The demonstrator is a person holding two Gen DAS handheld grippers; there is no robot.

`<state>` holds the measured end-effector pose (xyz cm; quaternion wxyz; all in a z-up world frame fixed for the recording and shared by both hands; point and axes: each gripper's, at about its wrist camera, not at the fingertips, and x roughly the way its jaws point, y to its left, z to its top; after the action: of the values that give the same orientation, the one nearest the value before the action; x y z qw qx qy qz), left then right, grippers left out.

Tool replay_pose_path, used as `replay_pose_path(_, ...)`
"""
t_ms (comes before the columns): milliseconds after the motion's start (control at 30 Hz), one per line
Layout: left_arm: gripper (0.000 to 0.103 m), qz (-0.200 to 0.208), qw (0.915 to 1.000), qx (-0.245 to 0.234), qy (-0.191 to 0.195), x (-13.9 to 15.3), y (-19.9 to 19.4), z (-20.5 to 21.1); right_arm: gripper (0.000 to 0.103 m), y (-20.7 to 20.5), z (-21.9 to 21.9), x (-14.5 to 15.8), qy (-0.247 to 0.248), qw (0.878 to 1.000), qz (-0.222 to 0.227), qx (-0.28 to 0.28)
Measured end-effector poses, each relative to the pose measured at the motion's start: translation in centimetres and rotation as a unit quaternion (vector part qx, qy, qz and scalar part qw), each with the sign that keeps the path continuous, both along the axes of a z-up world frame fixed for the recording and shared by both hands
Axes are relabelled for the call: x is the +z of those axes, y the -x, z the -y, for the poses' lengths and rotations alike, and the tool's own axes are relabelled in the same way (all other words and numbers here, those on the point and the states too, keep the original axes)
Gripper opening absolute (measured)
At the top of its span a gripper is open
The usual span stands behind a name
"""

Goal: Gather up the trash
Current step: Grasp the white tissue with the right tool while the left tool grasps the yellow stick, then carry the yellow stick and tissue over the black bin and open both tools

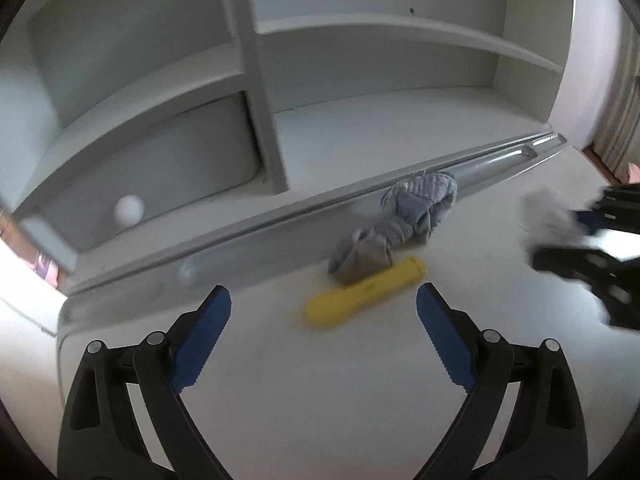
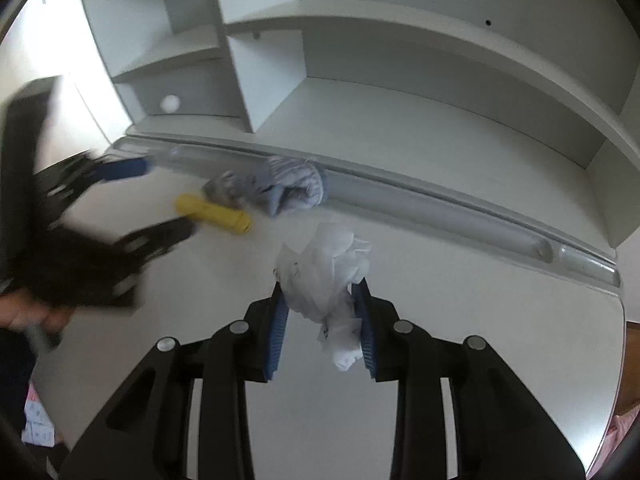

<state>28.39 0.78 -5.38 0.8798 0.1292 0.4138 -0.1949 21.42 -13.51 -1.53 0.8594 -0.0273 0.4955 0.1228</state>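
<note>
Right hand-held gripper (image 2: 322,312) clamped on crumpled white tissue paper wad (image 2: 326,276), centre frame, above white counter (image 2: 480,320). Left hand-held gripper (image 1: 324,312) wide open, empty, facing yellow plastic cylinder (image 1: 364,294). Risk: loose wad slipping out mid-carry.

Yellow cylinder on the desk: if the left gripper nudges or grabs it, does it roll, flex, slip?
The yellow cylinder lies on its side on the flat desk, so a sideways nudge would probably roll it. It looks straight and smooth: likely rigid, possibly slippery. The grey cloth seems to touch its far side and may block rolling that way. The left gripper is open.
</note>
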Motion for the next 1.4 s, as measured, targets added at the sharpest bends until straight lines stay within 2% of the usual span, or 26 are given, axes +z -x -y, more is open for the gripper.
replay_pose_path(200, 0.091, -0.019, 0.9996, -0.023, -0.002, -1.2, -1.2, 1.7, 0.032, 2.7, 2.2, 1.2, -0.002, 1.000, 0.010, -0.015)
replay_pose_path(300, 0.091, -0.038, 0.9979, -0.051, 0.011, -1.2, -0.2, 2.5, 0.032, 3.1, 3.2, 1.4, -0.003, 1.000, 0.012, -0.025)
replay_pose_path(433, 0.091, -0.051, 0.9940, -0.097, 0.005, -0.9, 2.0, 4.0, 0.032, 3.8, 4.6, 1.6, -0.004, 0.999, 0.012, -0.035)
replay_pose_path(500, 0.091, -0.047, 0.9946, -0.093, 0.008, -0.7, 2.1, 4.2, 0.032, 4.2, 5.2, 1.6, -0.003, 0.999, 0.012, -0.041)
replay_pose_path(533, 0.087, -0.048, 0.9950, -0.088, 0.009, -0.8, 2.0, 4.3, 0.032, 4.3, 5.4, 1.6, -0.004, 0.999, 0.011, -0.043)
replay_pose_path(600, 0.073, -0.057, 0.9958, -0.071, 0.008, -1.0, 1.2, 4.4, 0.032, 4.8, 5.9, 1.6, -0.004, 0.999, 0.011, -0.046)
replay_pose_path(667, 0.055, -0.059, 0.9966, -0.058, 0.009, -0.9, 0.7, 4.2, 0.032, 5.6, 6.5, 1.8, -0.004, 0.999, 0.013, -0.051)
replay_pose_path(700, 0.050, -0.059, 0.9967, -0.055, 0.008, -0.8, 0.7, 4.3, 0.032, 5.8, 6.7, 1.8, -0.005, 0.999, 0.013, -0.053)
replay_pose_path(767, 0.023, -0.059, 0.9968, -0.054, 0.000, -0.6, 1.0, 4.3, 0.032, 6.6, 7.4, 2.0, -0.008, 0.998, 0.014, -0.060)
replay_pose_path(800, 0.018, -0.063, 0.9965, -0.056, -0.002, -0.6, 1.2, 4.4, 0.032, 7.1, 7.7, 2.1, -0.009, 0.998, 0.015, -0.063)
replay_pose_path(867, 0.013, -0.068, 0.9963, -0.053, -0.003, -0.4, 1.7, 4.5, 0.032, 8.4, 8.7, 2.6, -0.010, 0.997, 0.021, -0.073)
replay_pose_path(933, 0.012, -0.056, 0.9973, -0.045, -0.011, 0.3, 2.8, 4.7, 0.032, 9.8, 9.5, 3.2, -0.009, 0.996, 0.026, -0.081)
replay_pose_path(1033, 0.012, -0.048, 0.9980, -0.042, 0.001, 1.9, 5.0, 5.5, 0.032, 13.0, 11.9, 4.3, -0.003, 0.994, 0.038, -0.106)
replay_pose_path(1167, 0.012, -0.020, 0.9973, -0.071, 0.004, 4.1, 9.6, 8.7, 0.032, 18.8, 16.6, 4.9, 0.000, 0.985, 0.044, -0.169)
replay_pose_path(1233, 0.012, -0.011, 0.9942, -0.107, 0.012, 5.0, 12.5, 11.5, 0.032, 22.2, 19.4, 4.6, 0.001, 0.977, 0.041, -0.211)
replay_pose_path(1333, 0.012, 0.007, 0.9854, -0.169, 0.016, 5.8, 16.8, 16.7, 0.032, 28.2, 23.8, 3.6, 0.001, 0.959, 0.031, -0.281)
replay_pose_path(1400, 0.012, 0.011, 0.9766, -0.213, 0.026, 6.1, 19.8, 20.1, 0.032, 32.9, 27.0, 2.7, 0.001, 0.942, 0.023, -0.336)
